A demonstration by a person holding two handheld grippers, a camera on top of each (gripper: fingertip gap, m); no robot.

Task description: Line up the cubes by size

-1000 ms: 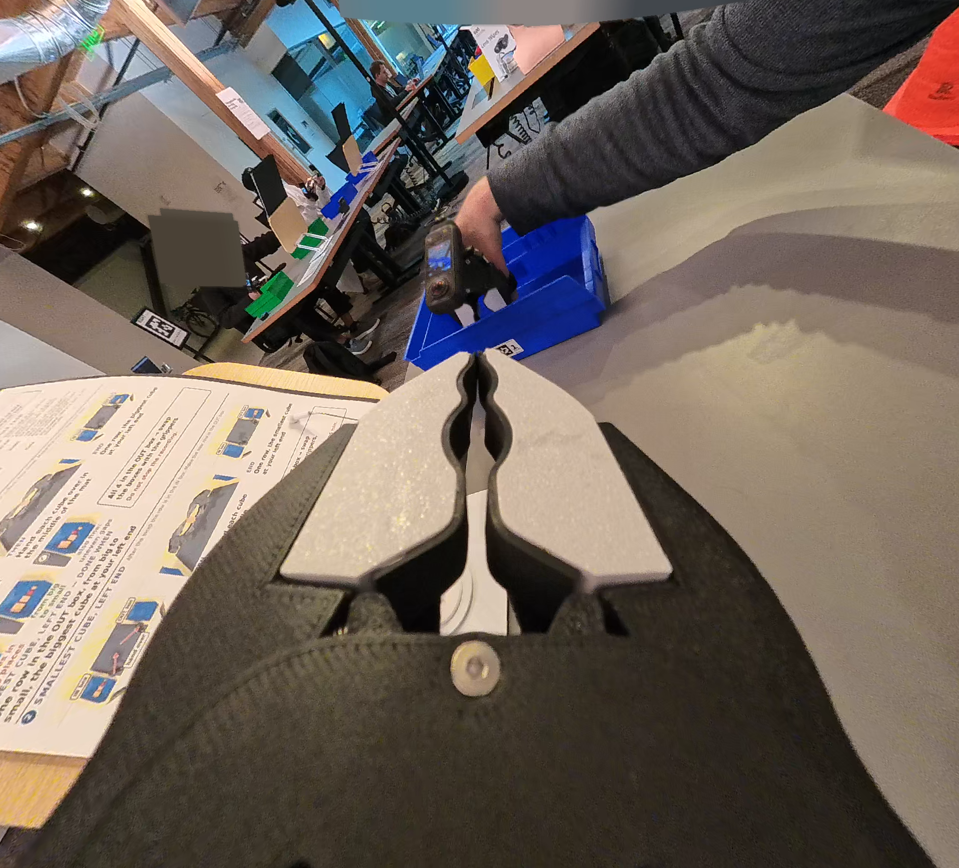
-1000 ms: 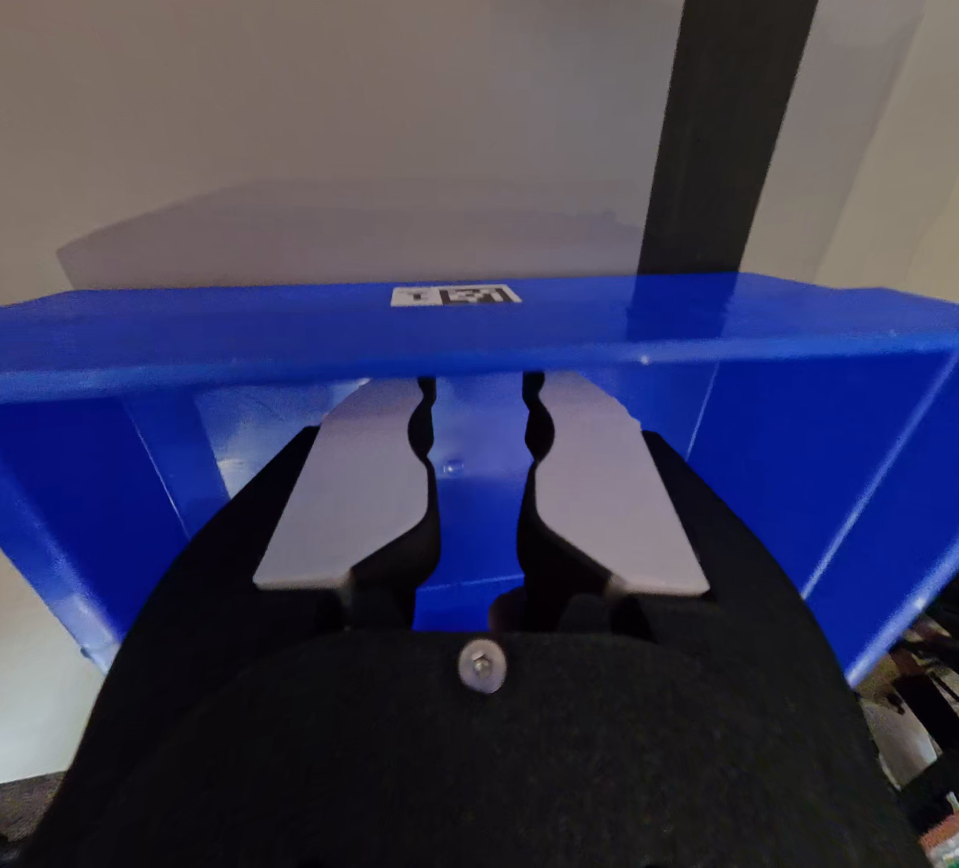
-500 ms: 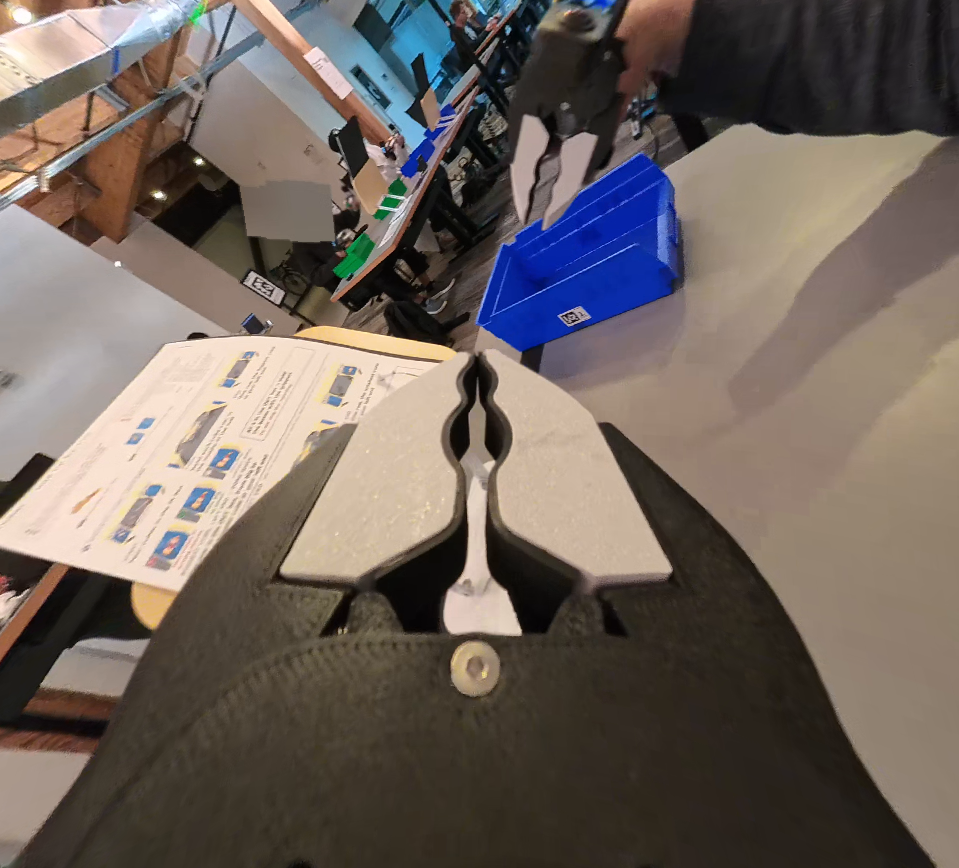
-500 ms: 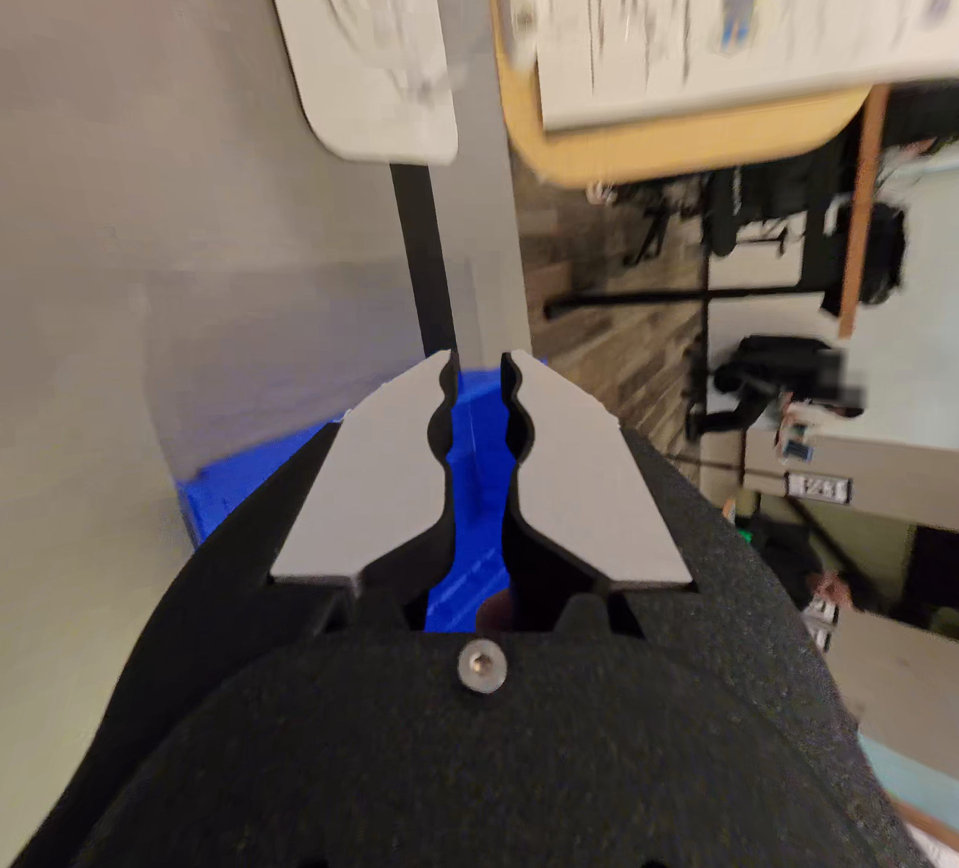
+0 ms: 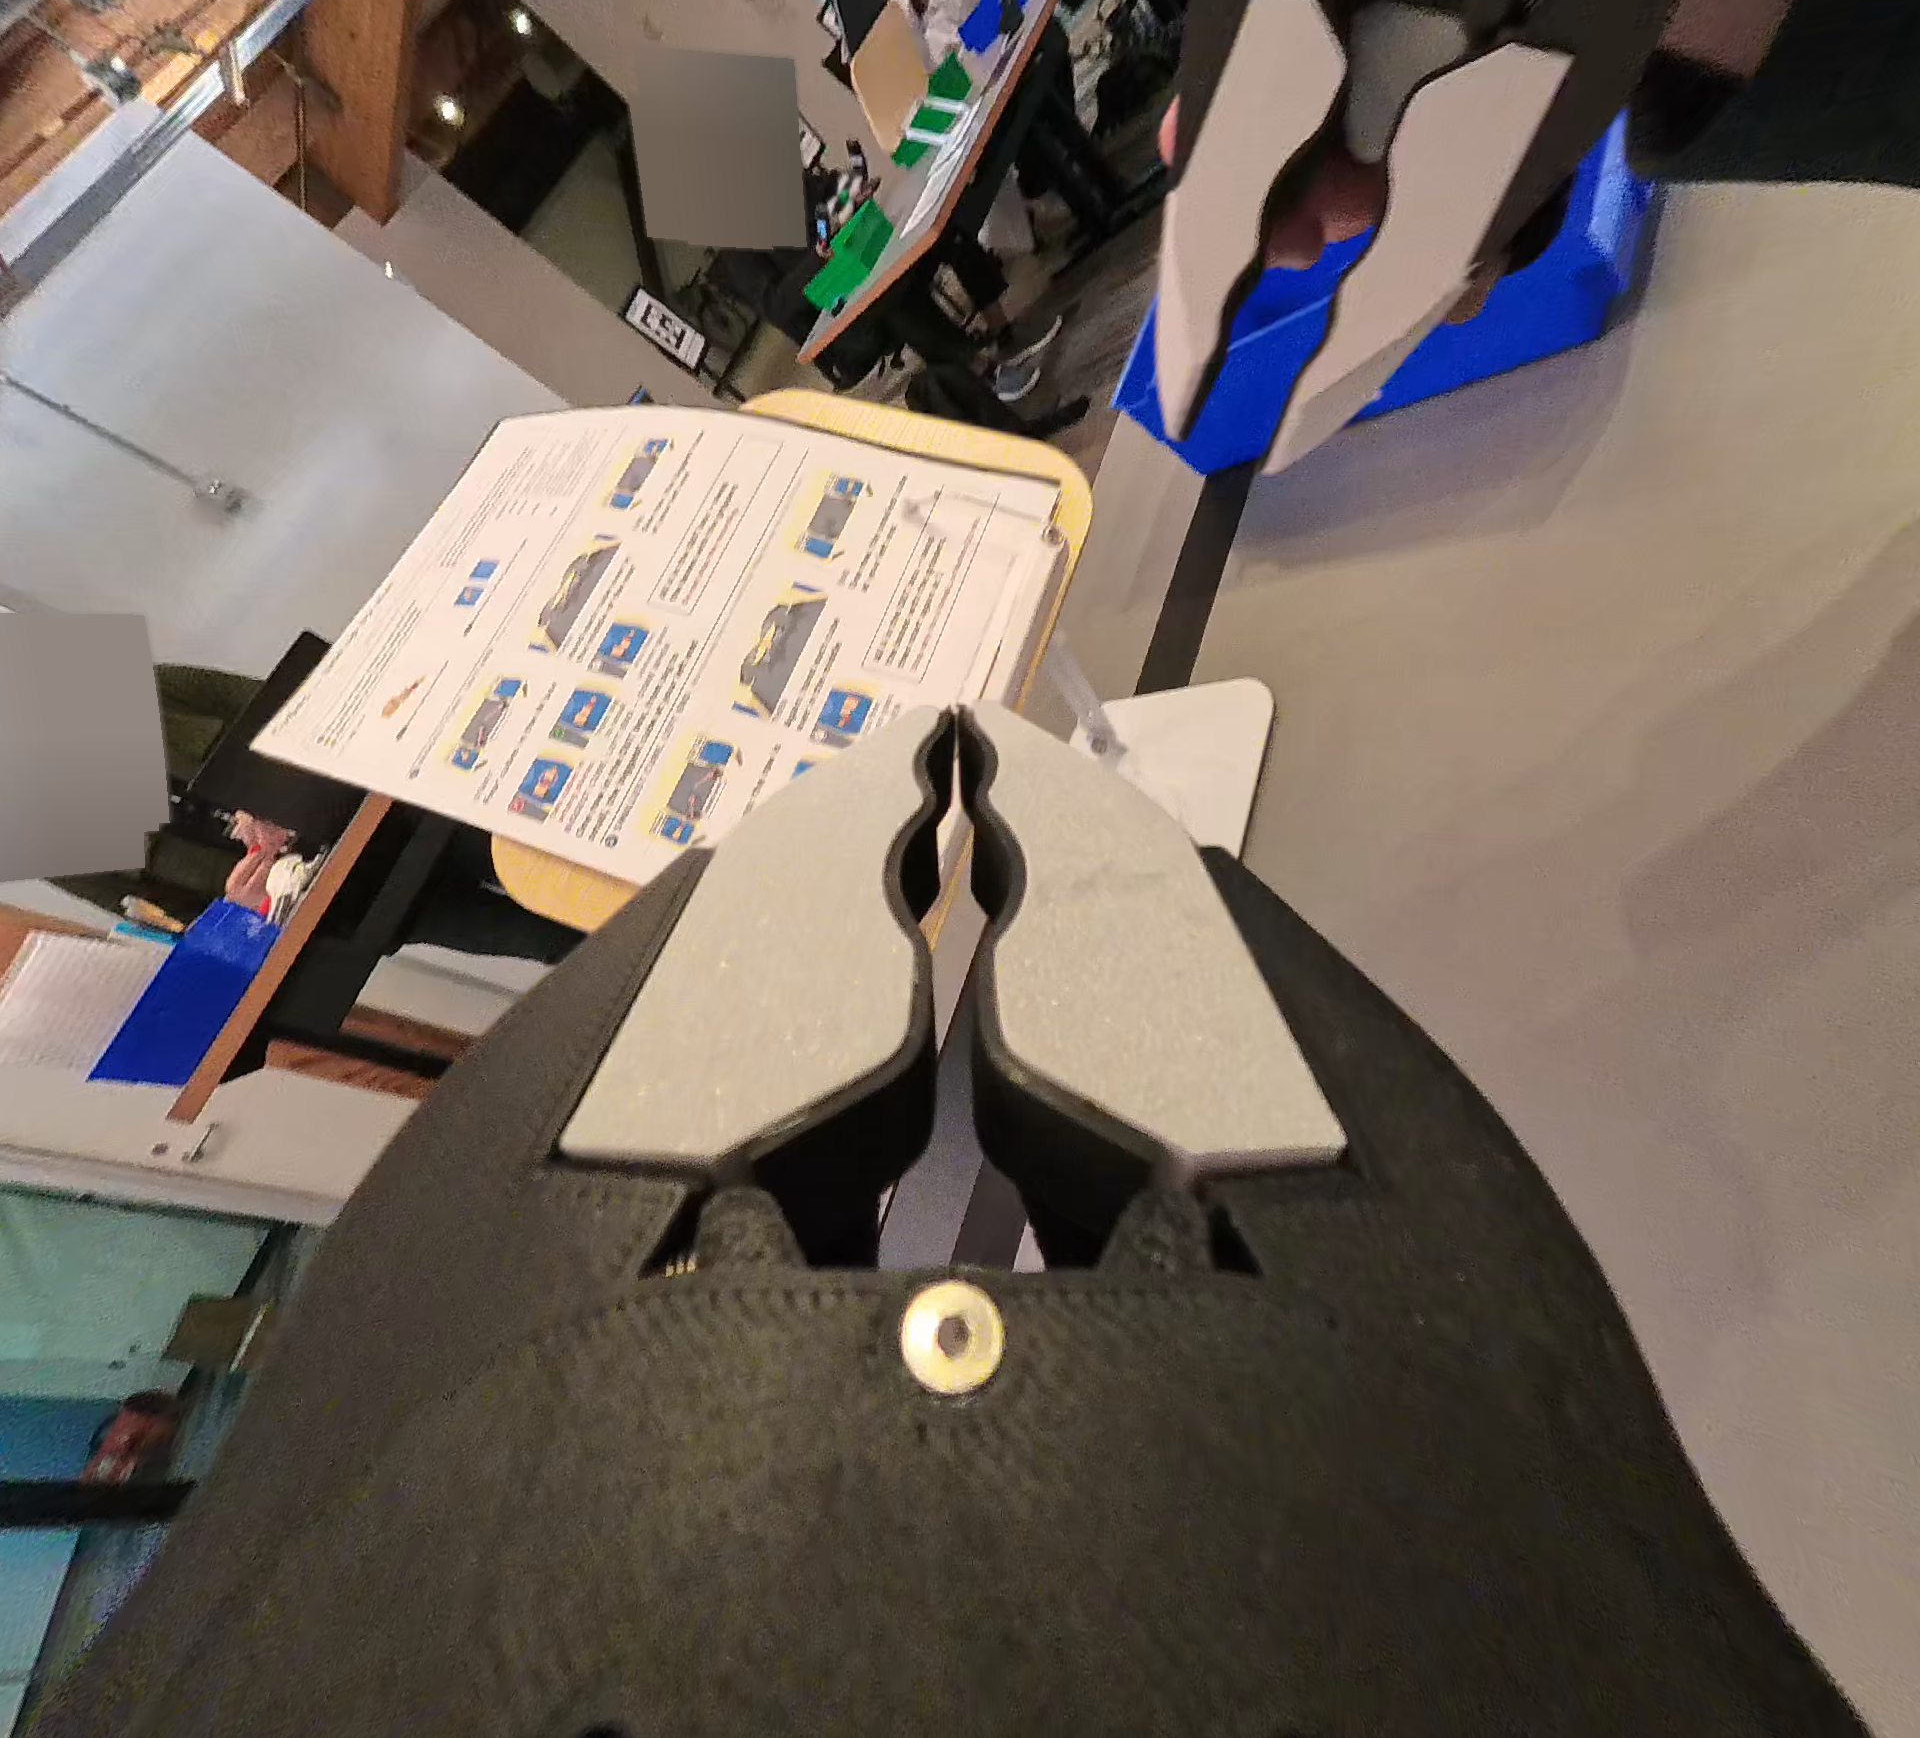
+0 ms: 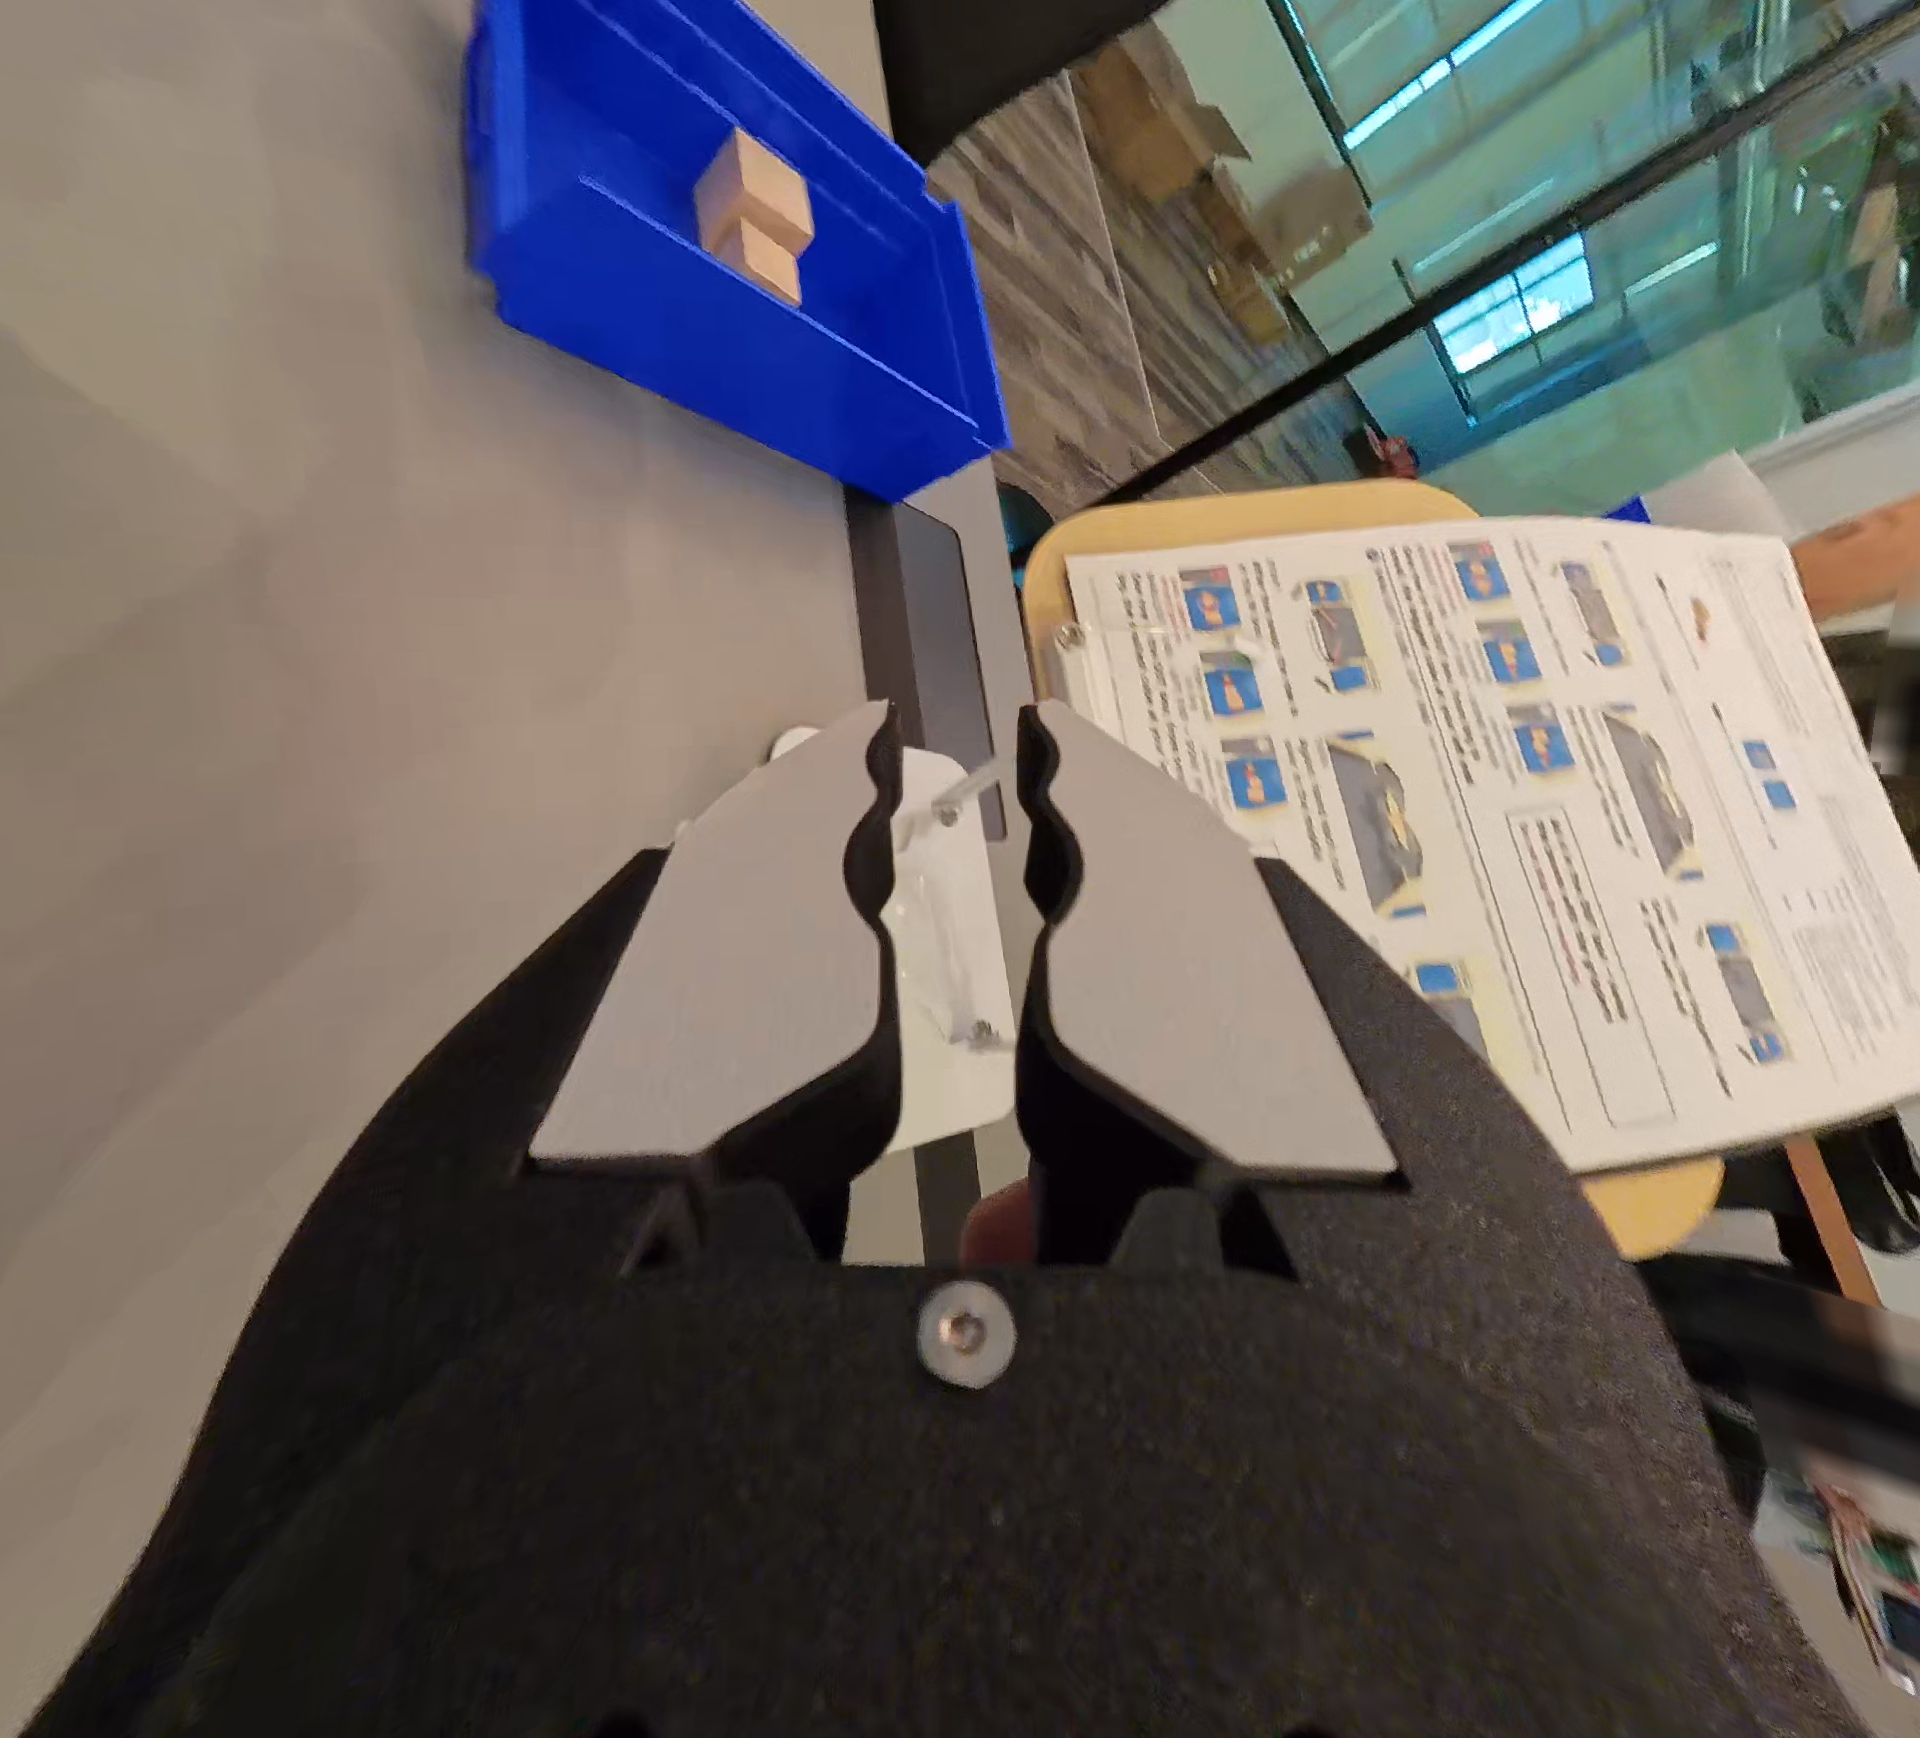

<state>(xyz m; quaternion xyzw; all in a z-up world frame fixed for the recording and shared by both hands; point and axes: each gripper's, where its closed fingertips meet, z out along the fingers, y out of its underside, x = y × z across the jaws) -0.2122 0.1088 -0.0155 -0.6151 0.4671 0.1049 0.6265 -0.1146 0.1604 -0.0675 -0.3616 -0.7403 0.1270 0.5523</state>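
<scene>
Two pale wooden cubes (image 6: 756,218) touching inside a blue plastic bin (image 6: 582,317) at the grey tabletop's (image 6: 312,649) far edge. Left gripper (image 5: 955,724) pressed together, bare; right gripper (image 6: 954,724) spread, bare, over a white bracket (image 6: 951,940) beside a printed instruction sheet (image 6: 1558,805). Broad bare tabletop nearer in.

Two wooden cubes (image 6: 753,228) lie touching in one blue bin (image 6: 582,317). A second blue bin (image 5: 1538,317) stands at the table's (image 5: 1558,753) far edge. One instruction sheet (image 6: 1507,805) rests on one wooden board (image 6: 1247,509). Two grippers are present.
</scene>
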